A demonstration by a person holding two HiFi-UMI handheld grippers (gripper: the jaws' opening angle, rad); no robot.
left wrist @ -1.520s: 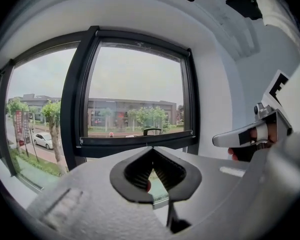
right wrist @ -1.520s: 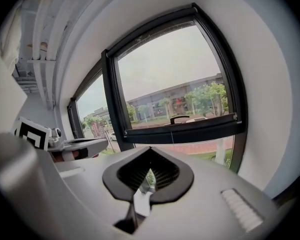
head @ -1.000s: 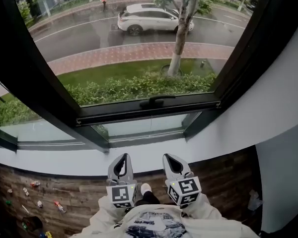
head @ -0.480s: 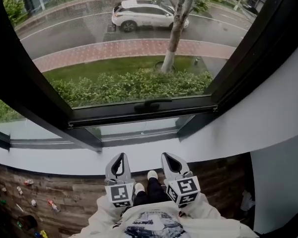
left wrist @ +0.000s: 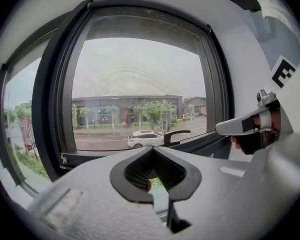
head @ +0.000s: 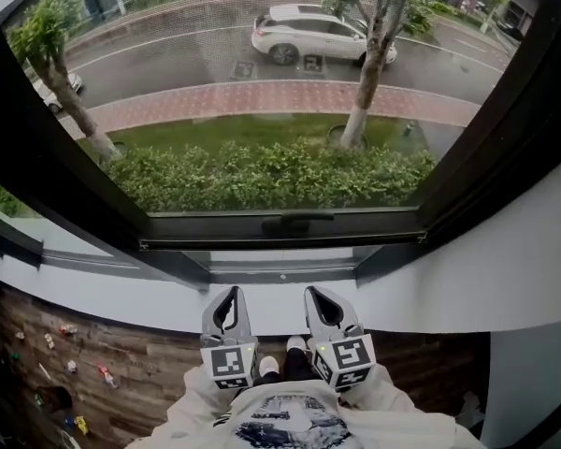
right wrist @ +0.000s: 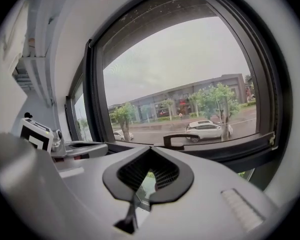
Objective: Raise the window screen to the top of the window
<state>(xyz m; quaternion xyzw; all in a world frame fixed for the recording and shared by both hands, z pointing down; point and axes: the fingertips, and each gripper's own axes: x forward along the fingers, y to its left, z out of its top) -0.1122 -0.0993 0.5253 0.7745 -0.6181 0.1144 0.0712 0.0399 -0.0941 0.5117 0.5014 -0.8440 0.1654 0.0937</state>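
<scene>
The window screen (head: 262, 92) is a fine mesh across the black-framed window. Its dark bottom bar (head: 374, 224) sits low, just above the sill, with a black handle (head: 294, 223) at its middle. My left gripper (head: 229, 293) and right gripper (head: 316, 292) are side by side below the handle, over the white sill, both shut and empty, touching nothing. In the left gripper view, the left gripper (left wrist: 152, 150) points at the handle (left wrist: 179, 134). The right gripper (right wrist: 150, 150), in its own view, points just below the handle (right wrist: 182, 138).
A white sill (head: 140, 299) runs under the window and a white wall (head: 533, 279) stands at the right. Small toys (head: 70, 368) lie on the wooden floor at lower left. The person's shoes (head: 271, 366) show below the grippers. Outside are a hedge, trees and a white car.
The window's bottom bar and handle have come closer to both grippers and now sit centred ahead of them. Both grippers stayed shut and side by side.
</scene>
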